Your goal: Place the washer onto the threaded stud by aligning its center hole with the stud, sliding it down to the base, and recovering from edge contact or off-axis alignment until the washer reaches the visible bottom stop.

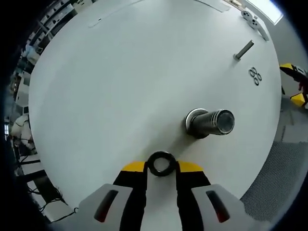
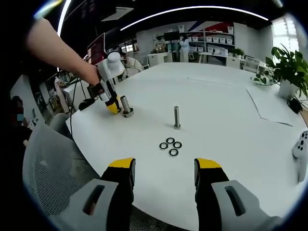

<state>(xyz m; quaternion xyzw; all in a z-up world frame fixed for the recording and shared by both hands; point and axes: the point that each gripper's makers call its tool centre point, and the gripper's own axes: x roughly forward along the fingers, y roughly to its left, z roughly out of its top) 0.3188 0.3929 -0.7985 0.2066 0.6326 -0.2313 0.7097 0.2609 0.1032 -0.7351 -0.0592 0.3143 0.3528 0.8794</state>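
table point(image 1: 120, 72): plain white, unpatterned. washer point(image 1: 160, 163) in the left gripper point(image 1: 160, 169): black ring. left gripper: yellow jaw tips over black, grey-white body with dark red slots. right gripper point(image 2: 164, 169): same yellow, black and grey scheme. thick stud point(image 1: 211, 122): dark metallic grey with fine thread banding, bright silver base. thin stud point(image 2: 177, 117): plain grey metal. spare washers point(image 2: 170, 145): black rings with pale centres. plant point(image 2: 287, 62): green leaves, white pot. chair point(image 2: 50, 163): grey mesh
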